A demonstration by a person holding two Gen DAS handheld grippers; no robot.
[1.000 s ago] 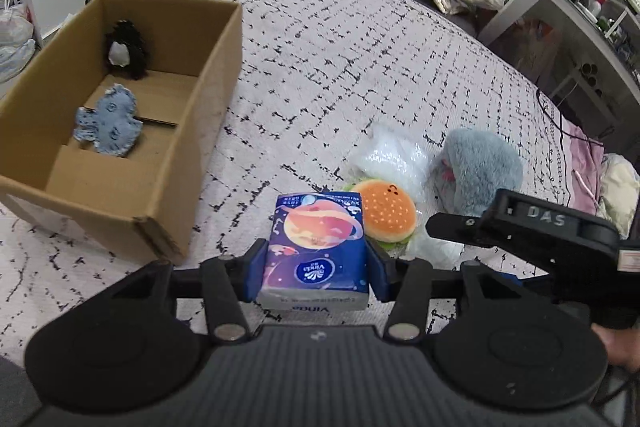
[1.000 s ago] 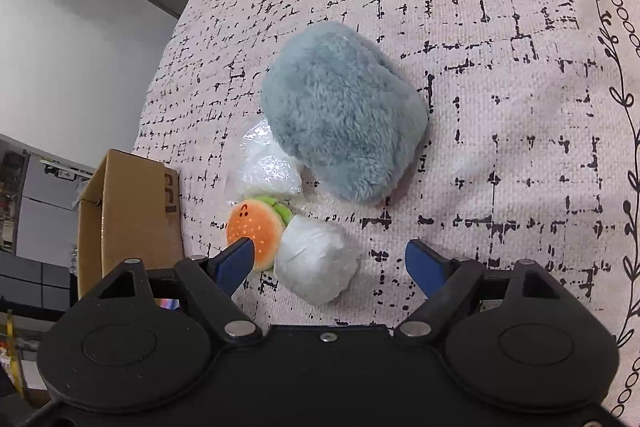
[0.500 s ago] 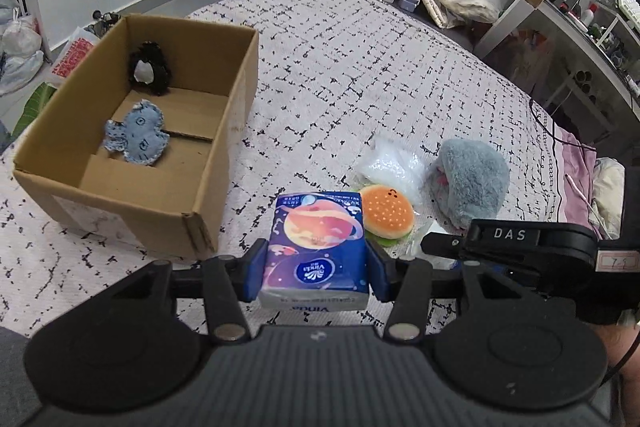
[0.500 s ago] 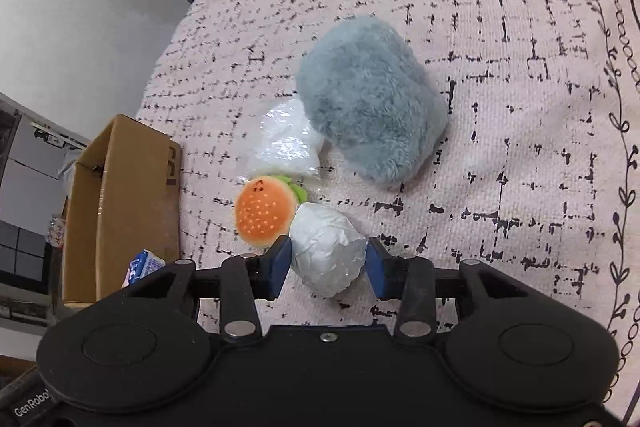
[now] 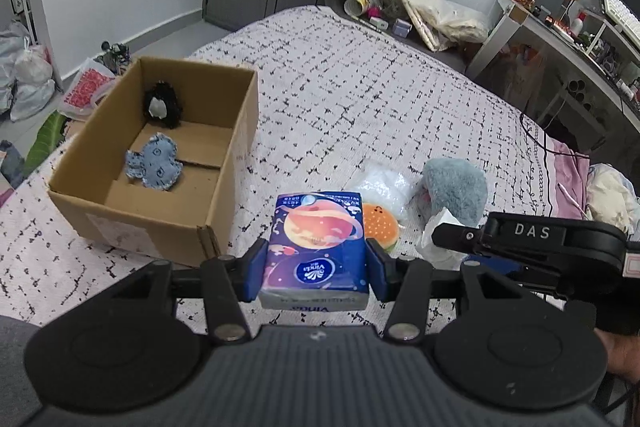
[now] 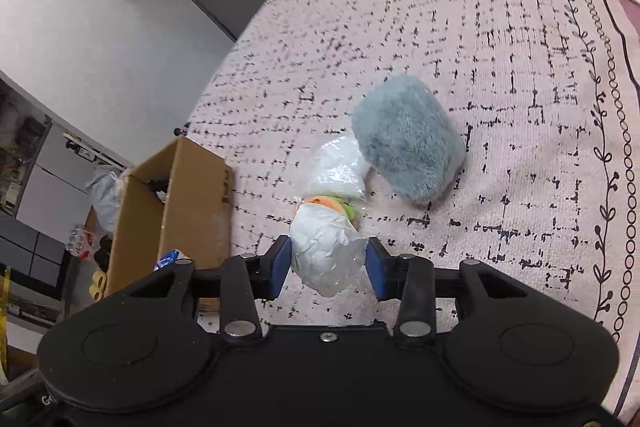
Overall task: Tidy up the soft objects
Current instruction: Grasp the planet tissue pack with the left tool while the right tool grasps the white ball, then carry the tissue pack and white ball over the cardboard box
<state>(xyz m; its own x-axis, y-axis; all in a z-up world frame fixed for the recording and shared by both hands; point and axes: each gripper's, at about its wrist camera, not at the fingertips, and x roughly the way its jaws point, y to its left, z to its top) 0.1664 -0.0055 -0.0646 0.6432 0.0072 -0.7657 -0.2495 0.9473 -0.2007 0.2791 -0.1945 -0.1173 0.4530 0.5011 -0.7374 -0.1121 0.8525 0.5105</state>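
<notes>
Both of my hand-held grippers are loaded above the bed, with the cardboard box as my reference.

My left hand-held gripper [image 5: 316,269] is clamped on a Vinda tissue pack [image 5: 318,247] printed with a planet, held off the bedspread [image 5: 360,99] just right of the cardboard box [image 5: 224,195]. My right hand-held gripper [image 6: 327,269] pinches a white plastic-wrapped bundle [image 6: 326,247], also right of the box. Inside the box lie a blue denim plush [image 5: 154,167] and, toward its far wall, a black fuzzy toy [image 5: 162,105]. Right of the box, on the bedspread, a hamburger plush [image 5: 382,225] touches a clear plastic bag [image 5: 380,187], with a grey-blue furry plush [image 6: 408,145] farther from the box.
</notes>
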